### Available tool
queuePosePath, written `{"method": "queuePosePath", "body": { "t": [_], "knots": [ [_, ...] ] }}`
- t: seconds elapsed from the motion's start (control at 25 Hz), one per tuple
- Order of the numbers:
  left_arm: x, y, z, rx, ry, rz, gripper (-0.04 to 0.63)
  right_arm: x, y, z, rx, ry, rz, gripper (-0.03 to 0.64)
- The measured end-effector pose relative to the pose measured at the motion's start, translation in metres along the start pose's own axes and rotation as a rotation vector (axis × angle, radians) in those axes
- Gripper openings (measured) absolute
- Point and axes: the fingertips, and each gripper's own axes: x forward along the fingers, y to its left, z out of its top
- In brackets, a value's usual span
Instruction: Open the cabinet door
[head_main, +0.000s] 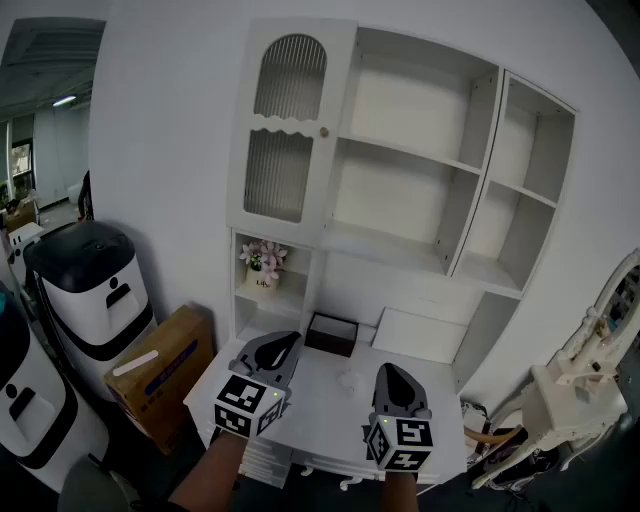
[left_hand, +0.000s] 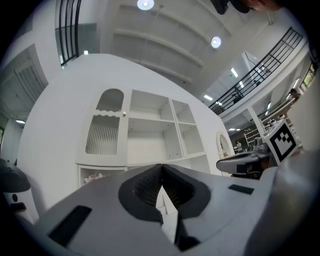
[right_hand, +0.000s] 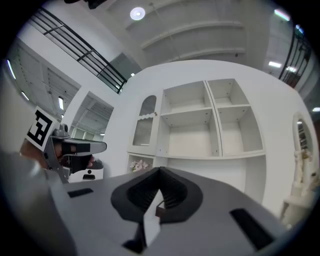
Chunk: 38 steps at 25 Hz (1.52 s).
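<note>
Not begun: door (head_main: 290, 130) at upper left closed; left claw (head_main: 280, 346) and right claw (head_main: 392, 375) clenched, empty, low in frame.

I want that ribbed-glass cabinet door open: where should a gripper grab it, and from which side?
Take the small round knob at mid-height on the cabinet door's right edge, coming straight from the front. It is the door's only protruding part; the door likely swings about its left edge.

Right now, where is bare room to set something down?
The open shelves right of the closed door are bare. The desk looks free between left gripper and right gripper. Crowded: desk's back, with dark box and white box; flowers fill the small cubby.
</note>
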Motion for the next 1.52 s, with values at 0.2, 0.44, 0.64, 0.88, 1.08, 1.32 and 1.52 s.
{"method": "queuePosePath", "body": {
  "t": [0.2, 0.44, 0.64, 0.88, 1.08, 1.32, 1.52],
  "knots": [
    [0.001, -0.001, -0.004, 0.006, 0.009, 0.006, 0.009, 0.001, -0.002, -0.002, -0.004, 0.005, -0.009, 0.02],
    [0.001, 0.0, -0.004, 0.004, 0.009, 0.006, 0.009, 0.002, -0.002, -0.003, -0.005, 0.009, -0.008, 0.02],
    [-0.001, -0.001, -0.006, -0.005, 0.015, 0.006, 0.009, -0.001, -0.004, -0.002, 0.02, -0.006, -0.013, 0.02],
    [0.003, -0.009, -0.005, -0.015, 0.02, 0.01, 0.009, -0.005, -0.012, 0.0, 0.043, -0.015, -0.004, 0.02],
    [0.008, -0.021, -0.006, -0.005, 0.028, 0.016, 0.009, -0.011, -0.025, -0.006, 0.07, -0.012, 0.004, 0.021],
    [0.02, -0.039, 0.0, -0.018, 0.009, 0.027, 0.009, -0.013, -0.046, -0.006, 0.077, -0.014, 0.024, 0.021],
    [0.023, -0.056, -0.002, -0.022, 0.0, 0.063, 0.009, -0.022, -0.063, -0.011, 0.054, -0.01, 0.053, 0.021]
  ]
}}
